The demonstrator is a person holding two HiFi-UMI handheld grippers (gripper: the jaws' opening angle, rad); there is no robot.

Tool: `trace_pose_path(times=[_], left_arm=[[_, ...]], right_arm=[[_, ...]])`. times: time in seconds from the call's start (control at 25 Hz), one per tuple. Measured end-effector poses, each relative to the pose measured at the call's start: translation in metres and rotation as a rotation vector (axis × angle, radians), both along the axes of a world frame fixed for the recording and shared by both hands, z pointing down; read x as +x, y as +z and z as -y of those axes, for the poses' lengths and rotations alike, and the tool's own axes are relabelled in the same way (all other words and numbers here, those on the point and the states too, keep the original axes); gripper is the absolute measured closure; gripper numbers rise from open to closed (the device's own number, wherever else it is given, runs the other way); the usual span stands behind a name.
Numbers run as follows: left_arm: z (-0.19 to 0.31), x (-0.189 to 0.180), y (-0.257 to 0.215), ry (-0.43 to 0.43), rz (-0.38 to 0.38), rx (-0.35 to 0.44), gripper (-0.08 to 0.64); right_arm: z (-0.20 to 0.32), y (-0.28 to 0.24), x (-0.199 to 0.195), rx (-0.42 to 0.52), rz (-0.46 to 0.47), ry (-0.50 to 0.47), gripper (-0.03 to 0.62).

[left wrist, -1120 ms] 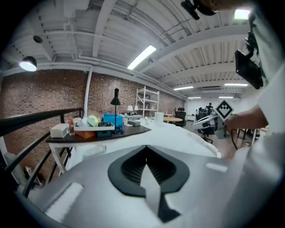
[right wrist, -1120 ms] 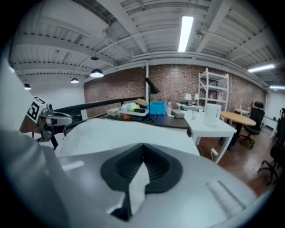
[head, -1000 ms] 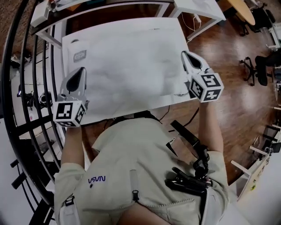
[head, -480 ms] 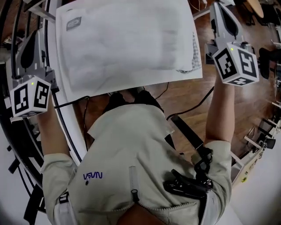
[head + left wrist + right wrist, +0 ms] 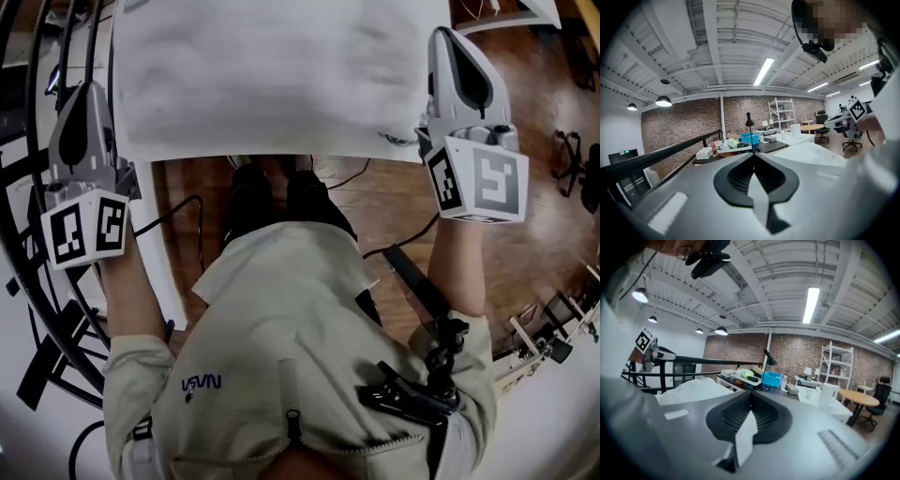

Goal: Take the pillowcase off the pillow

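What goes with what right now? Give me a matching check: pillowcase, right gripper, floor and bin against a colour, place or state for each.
Column one
1. pillowcase
2. right gripper
3. floor
4. bin

Column two
A. blue, far in the background
B. brown wood
C. white, held up in the air
D. shut on the pillowcase's corner

Pairs: 1-C, 2-D, 3-B, 4-A
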State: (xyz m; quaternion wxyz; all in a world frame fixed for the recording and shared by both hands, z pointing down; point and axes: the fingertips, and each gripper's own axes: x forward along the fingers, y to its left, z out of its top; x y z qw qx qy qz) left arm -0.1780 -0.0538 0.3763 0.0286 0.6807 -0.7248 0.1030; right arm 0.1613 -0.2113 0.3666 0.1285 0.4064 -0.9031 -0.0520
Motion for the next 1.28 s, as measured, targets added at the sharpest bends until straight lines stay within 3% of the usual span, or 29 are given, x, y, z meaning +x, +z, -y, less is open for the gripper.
trace_pose_path(times=[0.16,0.28,0.52,0.72,0.8,0.92,1.12,1.28], left_arm=[[-0.026,0.020,0.014,-0.015,-0.007,0.026,0.558],[-0.031,0.028,0.034,-0.004,-0.020,0.040,0.557],[-0.047,0.064,0.096,0.145,-0.077,-0.032,0.557],[-0.070,0.069,0.133,0.218,-0.055,-0.078,0.557],[-0.076,0.073,0.140,0.215,-0.059,-0.081,0.557],[-0.092,0.081,0.155,0.180,-0.125,-0.094,0.557],[-0.137,0.075,0.216,0.194,-0.091,-0.099,0.557],[-0.138,0.119,0.185,0.193,-0.089,-0.140,0.557]], right_arm=[[-0.022,0.006,0.030,-0.010,0.092,0.135,0.589],[-0.035,0.026,0.036,-0.019,0.108,0.209,0.589],[-0.090,0.086,0.030,-0.131,0.052,0.285,0.589],[-0.131,0.115,0.017,-0.154,0.016,0.291,0.589],[-0.139,0.123,0.014,-0.144,0.019,0.283,0.589],[-0.158,0.142,0.008,-0.133,0.018,0.262,0.589],[-0.196,0.198,-0.014,-0.128,-0.004,0.208,0.589],[-0.198,0.175,0.018,-0.151,0.018,0.194,0.589]])
